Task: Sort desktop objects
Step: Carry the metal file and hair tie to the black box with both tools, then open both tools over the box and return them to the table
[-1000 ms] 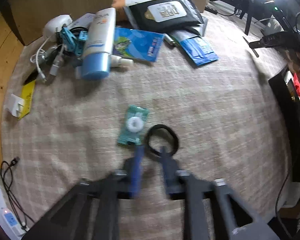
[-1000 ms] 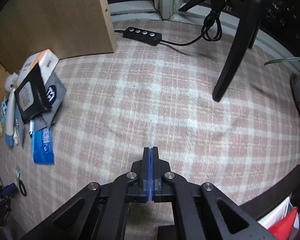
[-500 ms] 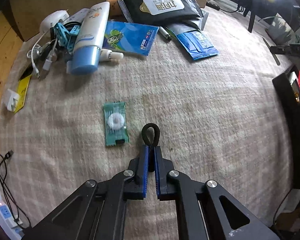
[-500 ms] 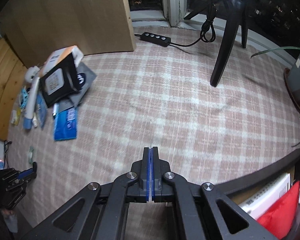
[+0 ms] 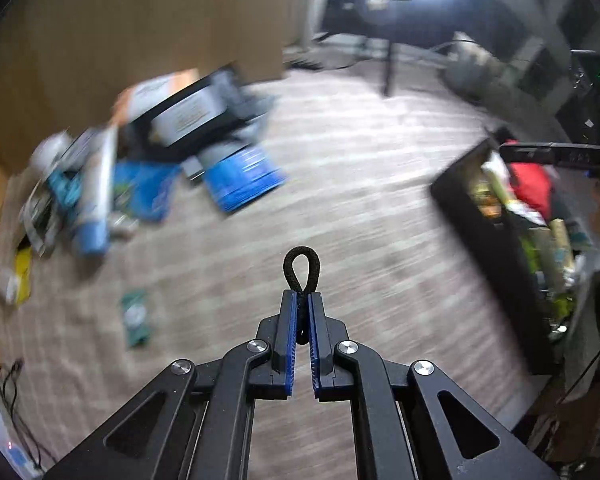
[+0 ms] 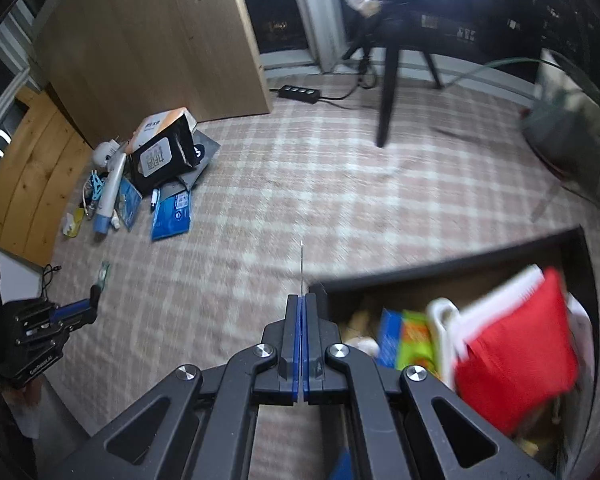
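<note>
On a checked rug [image 6: 340,184], sorting is under way. At far left lies the unsorted pile [image 5: 148,160]: a tube, blue packets and a black wipes pack, blurred in the left wrist view, with a green sachet [image 5: 135,317] lying alone, nearer the camera. At centre, the left gripper [image 5: 301,300] is lifted clear of the rug, its blue pads nearly together and pinching a black hair tie [image 5: 301,270], whose free loop stands straight out past the fingertips, along the line of the fingers. To the right, well apart from the loop, is the black bin [image 5: 484,240], already part full of packets and a red pouch. The carry ahead is therefore rightward and slightly forward, judging by the bin's near wall. The right gripper [image 6: 301,300] hangs at the bin's near corner [image 6: 320,286], far closer to it than the left, pads pressed flat together; a thin sliver shows beyond the tips, too fine to identify. The drop probably needs the loop above the bin's opening before the left pads part.
</note>
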Tool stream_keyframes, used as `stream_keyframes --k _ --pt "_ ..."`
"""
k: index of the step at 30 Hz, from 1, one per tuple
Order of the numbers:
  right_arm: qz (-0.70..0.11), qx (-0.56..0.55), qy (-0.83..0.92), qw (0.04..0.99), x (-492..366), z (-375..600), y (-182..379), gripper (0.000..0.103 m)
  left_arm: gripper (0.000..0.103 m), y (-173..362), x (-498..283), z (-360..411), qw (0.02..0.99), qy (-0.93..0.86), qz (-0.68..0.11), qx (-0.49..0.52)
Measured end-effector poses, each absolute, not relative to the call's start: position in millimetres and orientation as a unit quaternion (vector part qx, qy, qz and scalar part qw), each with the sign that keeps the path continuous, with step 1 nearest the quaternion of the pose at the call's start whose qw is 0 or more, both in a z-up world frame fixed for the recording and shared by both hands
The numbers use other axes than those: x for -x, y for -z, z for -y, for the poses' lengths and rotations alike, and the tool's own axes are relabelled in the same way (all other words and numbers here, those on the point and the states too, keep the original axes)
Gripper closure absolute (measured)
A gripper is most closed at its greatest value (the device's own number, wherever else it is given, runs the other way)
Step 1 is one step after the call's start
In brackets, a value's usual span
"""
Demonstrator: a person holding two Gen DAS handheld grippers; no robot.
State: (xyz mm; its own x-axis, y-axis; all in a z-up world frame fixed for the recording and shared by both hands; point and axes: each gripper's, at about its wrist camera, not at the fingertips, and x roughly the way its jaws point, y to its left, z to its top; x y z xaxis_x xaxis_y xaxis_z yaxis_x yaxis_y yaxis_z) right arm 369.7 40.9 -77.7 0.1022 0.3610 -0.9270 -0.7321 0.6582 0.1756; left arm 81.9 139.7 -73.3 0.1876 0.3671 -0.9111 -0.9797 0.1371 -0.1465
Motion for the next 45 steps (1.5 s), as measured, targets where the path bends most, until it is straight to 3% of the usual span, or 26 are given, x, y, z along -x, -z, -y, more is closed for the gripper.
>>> stream_keyframes --k 17,25,26,28,29,30,31,45 --pt "-0.574 0.115 -0.282 0.760 -358.0 126.2 72.1 0.102 0.097 45.7 -321.7 -187.9 0.778 -0.351 -0.395 0.341" --pt "-0.583 0.091 -0.251 0.767 -358.9 167.8 77.4 0.102 0.097 56.8 -393.6 -186.2 0.795 -0.301 -0.414 0.324" --pt "-0.582 0.091 -0.252 0.768 -358.1 170.0 76.5 0.101 0.094 56.1 -397.2 -185.6 0.799 -0.297 -0.411 0.323" --pt "-0.575 0.089 -0.260 0.770 -356.1 173.0 72.8 0.092 0.058 55.1 -401.9 -186.8 0.800 -0.294 -0.409 0.326" --pt "-0.577 0.084 -0.257 0.771 -356.8 175.0 72.1 0.066 0.026 54.7 -402.1 -187.9 0.797 -0.299 -0.409 0.328" --pt "-0.576 0.074 -0.248 0.775 -357.9 178.9 70.1 0.041 0.022 50.7 -398.9 -187.2 0.802 -0.310 -0.395 0.325" --pt "-0.568 0.061 -0.241 0.784 -358.2 183.8 66.0 0.038 0.022 48.1 -397.4 -186.5 0.806 -0.312 -0.390 0.319" --pt "-0.549 0.075 -0.255 0.792 -355.2 157.4 50.6 0.038 0.023 48.4 -342.5 -183.7 0.784 -0.357 -0.403 0.310"
